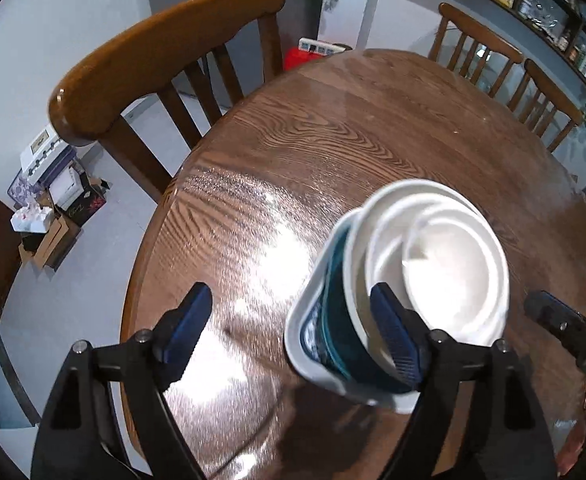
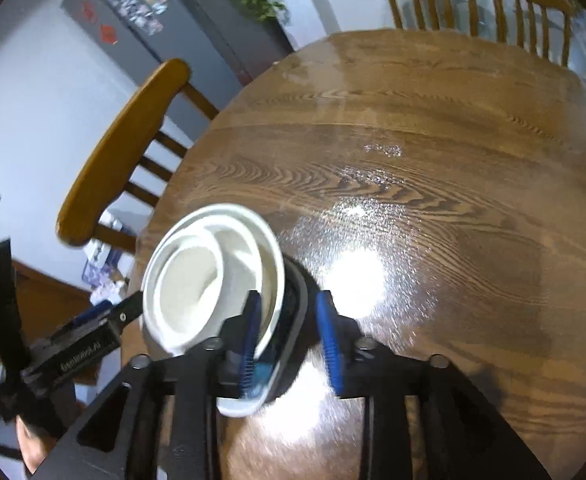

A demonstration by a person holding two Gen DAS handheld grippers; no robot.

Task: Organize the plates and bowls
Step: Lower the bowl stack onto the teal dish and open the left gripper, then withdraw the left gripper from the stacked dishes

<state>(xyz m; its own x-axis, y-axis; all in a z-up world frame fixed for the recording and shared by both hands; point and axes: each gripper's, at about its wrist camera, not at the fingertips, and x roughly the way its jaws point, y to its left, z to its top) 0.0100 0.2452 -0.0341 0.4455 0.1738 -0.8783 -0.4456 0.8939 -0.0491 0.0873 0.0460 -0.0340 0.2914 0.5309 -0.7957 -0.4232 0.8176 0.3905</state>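
Note:
A stack of nested white bowls (image 1: 453,272) sits in a white-rimmed plate with a dark teal inside (image 1: 325,320) on the round wooden table (image 1: 333,140). My left gripper (image 1: 293,332) is open wide. Its right finger (image 1: 397,340) lies over the stack's near rim and its left finger (image 1: 189,320) stands over bare table. In the right wrist view my right gripper (image 2: 289,340) is open, with the near edge of the plate (image 2: 293,320) and the bowls (image 2: 197,276) between its jaws. Its right pad (image 2: 329,340) stands a little off the plate's rim.
Wooden chairs stand around the table: one at the left (image 1: 165,52), two at the far side (image 1: 481,44). Boxes (image 1: 57,200) lie on the floor at the left. A shelf with jars (image 1: 553,12) runs along the far wall. A hand (image 2: 33,452) holds the left gripper.

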